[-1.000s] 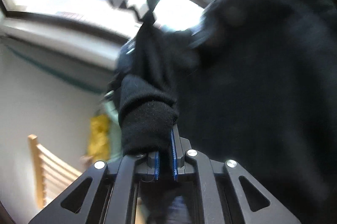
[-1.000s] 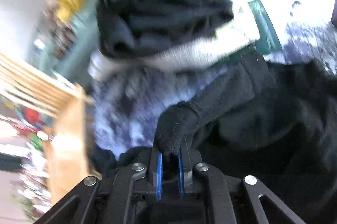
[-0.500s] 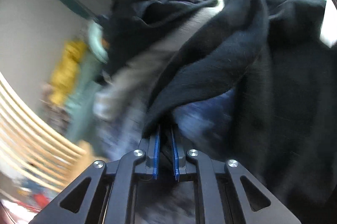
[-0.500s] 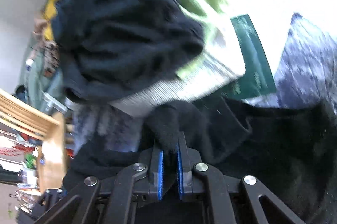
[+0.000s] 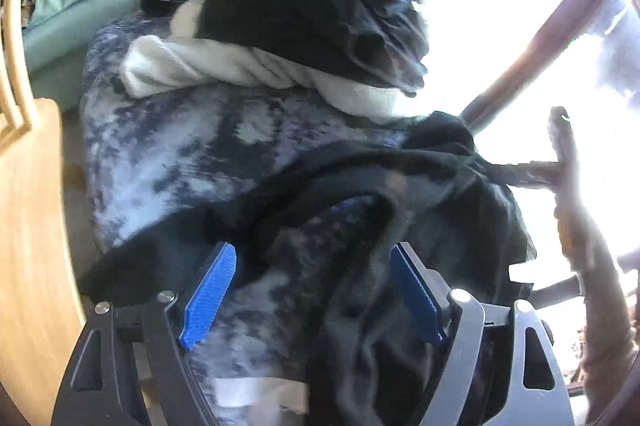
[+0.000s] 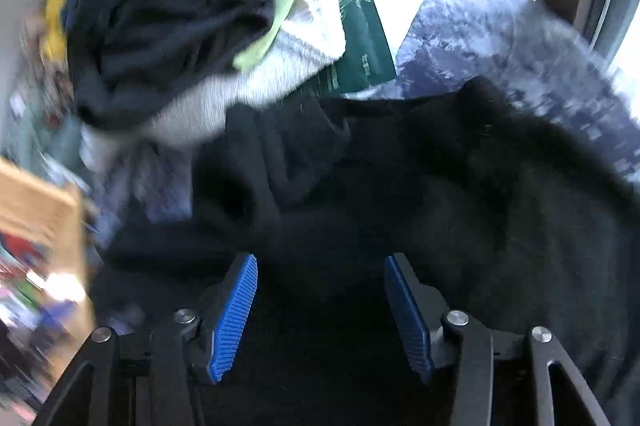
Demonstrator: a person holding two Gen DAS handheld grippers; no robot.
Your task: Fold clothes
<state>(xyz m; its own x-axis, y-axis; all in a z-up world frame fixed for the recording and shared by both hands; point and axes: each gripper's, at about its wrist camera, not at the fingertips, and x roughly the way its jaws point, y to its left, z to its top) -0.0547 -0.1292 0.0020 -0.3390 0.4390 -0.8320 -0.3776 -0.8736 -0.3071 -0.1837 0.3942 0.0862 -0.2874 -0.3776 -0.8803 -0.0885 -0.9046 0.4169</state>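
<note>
Now my left gripper [image 5: 312, 290] and right gripper [image 6: 320, 306] are both opening, letting the black sweater [image 6: 460, 193] go onto the blue blanket [image 5: 192, 153].

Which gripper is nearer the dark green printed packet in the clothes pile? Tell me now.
Right, as a judgement. The right gripper faces the dark green printed packet across the black fleece garment. The left gripper shows no packet; its distance is unclear.
</note>
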